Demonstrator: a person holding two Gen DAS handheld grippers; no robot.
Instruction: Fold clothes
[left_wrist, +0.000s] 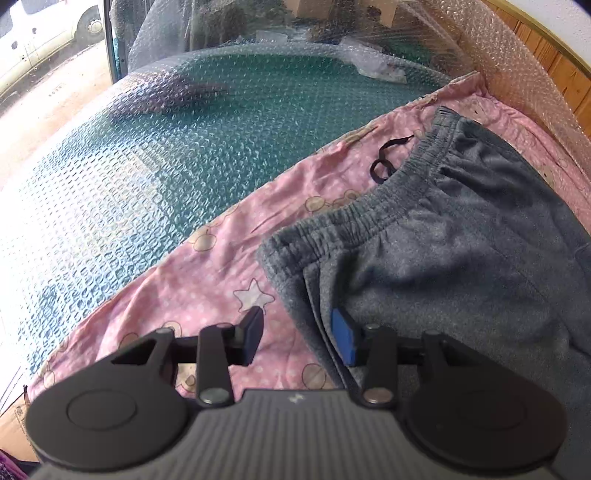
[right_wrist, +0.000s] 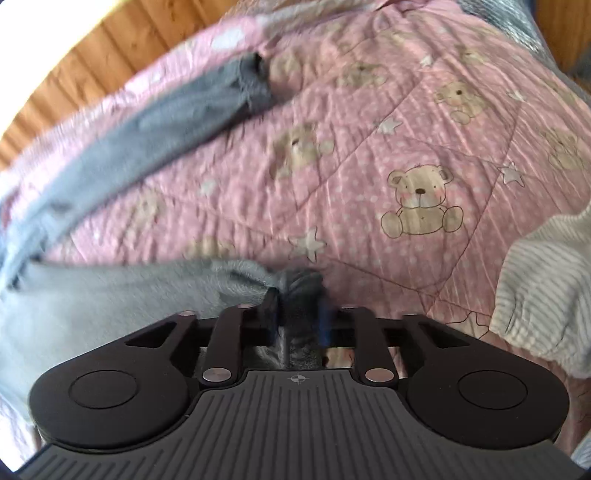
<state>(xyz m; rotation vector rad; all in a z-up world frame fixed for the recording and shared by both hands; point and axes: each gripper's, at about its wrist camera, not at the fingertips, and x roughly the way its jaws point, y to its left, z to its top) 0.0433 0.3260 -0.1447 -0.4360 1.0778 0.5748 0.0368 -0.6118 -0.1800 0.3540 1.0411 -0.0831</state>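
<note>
The gray pants (left_wrist: 461, 240) lie unfolded (folding has barely begun); the right hand-held gripper (right_wrist: 299, 306) clamps one leg end, and the left hand-held gripper (left_wrist: 299, 332) is apart.

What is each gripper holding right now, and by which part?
Right gripper pinches a leg cuff of the grey fleece sweatpants. Left gripper holds nothing, its jaws open at the pants' side edge.

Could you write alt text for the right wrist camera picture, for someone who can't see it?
The right gripper has its jaws closed on a bunched cuff of grey sweatpants, whose other leg trails off up and left. They lie on a pink quilt printed with teddy bears and stars; a white ribbed cloth sits at the right edge, and the picture is motion-blurred.
</note>
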